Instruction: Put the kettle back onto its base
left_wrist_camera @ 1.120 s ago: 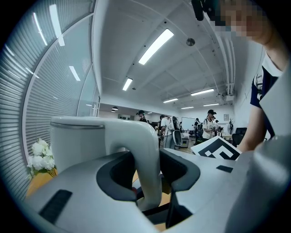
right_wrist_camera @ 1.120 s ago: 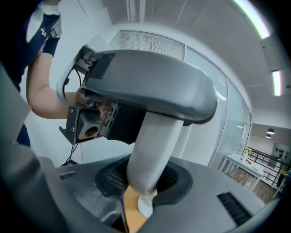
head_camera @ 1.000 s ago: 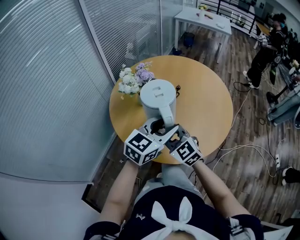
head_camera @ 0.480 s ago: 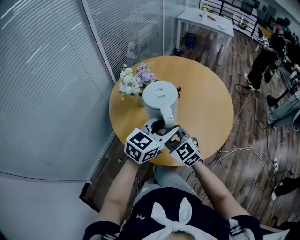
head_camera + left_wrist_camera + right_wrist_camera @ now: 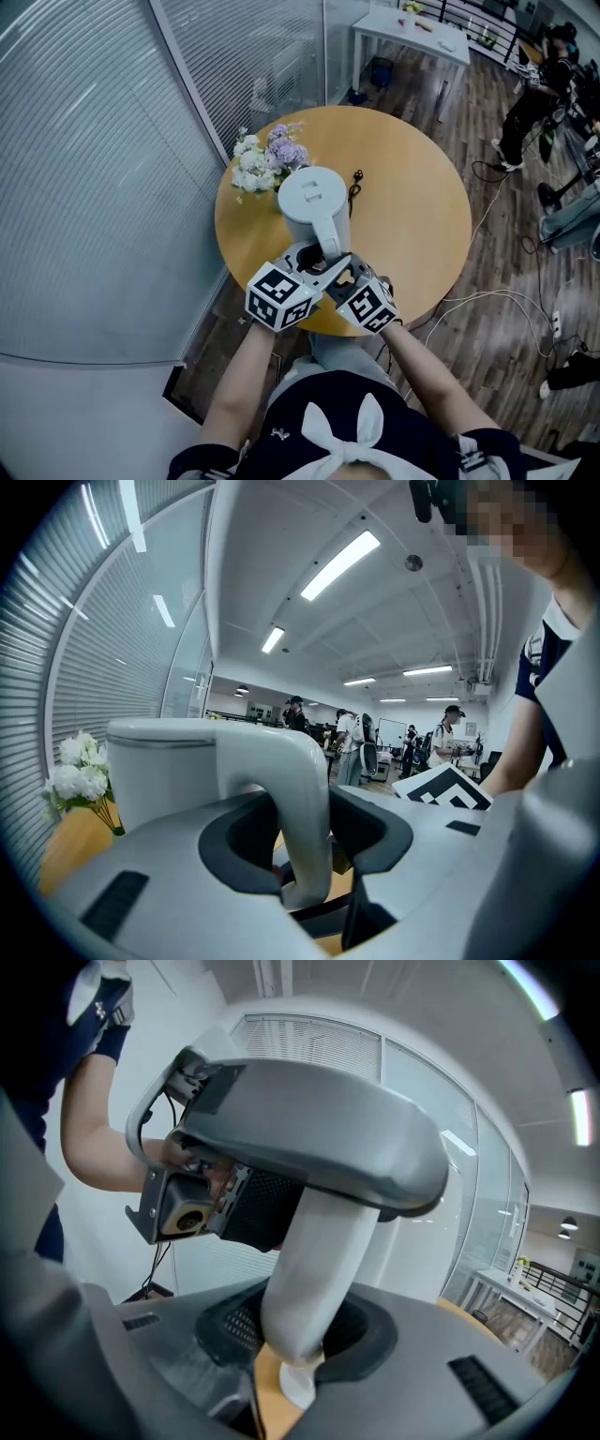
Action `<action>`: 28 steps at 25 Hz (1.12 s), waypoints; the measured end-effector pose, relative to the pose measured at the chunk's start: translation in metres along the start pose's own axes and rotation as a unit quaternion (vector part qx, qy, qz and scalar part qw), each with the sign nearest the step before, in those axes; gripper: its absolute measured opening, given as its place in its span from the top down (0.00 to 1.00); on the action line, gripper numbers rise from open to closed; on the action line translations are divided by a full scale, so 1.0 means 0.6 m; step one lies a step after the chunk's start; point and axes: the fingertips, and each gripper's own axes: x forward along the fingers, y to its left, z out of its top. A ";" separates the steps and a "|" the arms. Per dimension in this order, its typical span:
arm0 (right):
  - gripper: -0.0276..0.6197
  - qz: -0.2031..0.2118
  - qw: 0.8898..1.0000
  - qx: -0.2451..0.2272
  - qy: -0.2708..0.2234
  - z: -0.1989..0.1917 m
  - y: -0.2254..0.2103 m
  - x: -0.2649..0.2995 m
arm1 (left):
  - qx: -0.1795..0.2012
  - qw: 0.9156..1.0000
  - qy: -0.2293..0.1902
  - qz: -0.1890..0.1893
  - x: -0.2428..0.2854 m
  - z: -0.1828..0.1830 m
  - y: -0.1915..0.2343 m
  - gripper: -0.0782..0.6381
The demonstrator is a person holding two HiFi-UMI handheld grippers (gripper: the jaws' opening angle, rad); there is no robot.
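Pinching the kettle handle: left gripper and right gripper, near the table edge at 6 o'clock; flowers at the kettle's 10 o'clock, open tabletop toward 3 o'clock.

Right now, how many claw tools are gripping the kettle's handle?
2. The left gripper clamps the white kettle by its handle from the left, the right gripper from the right. No others in view.

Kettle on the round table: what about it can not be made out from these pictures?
- Head view: the kettle hides what is under it; what it stands on, cannot tell.
- Left gripper view: the grey body of the left tongs cuts off the kettle's bottom.
- Right gripper view: the white piece under the handle is cut off by the right tongs; what it is, cannot tell.
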 end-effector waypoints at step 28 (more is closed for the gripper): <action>0.77 0.035 0.998 0.035 0.025 -0.043 -0.012 0.065 | -0.021 0.999 0.044 -0.012 0.029 -0.047 0.063 0.65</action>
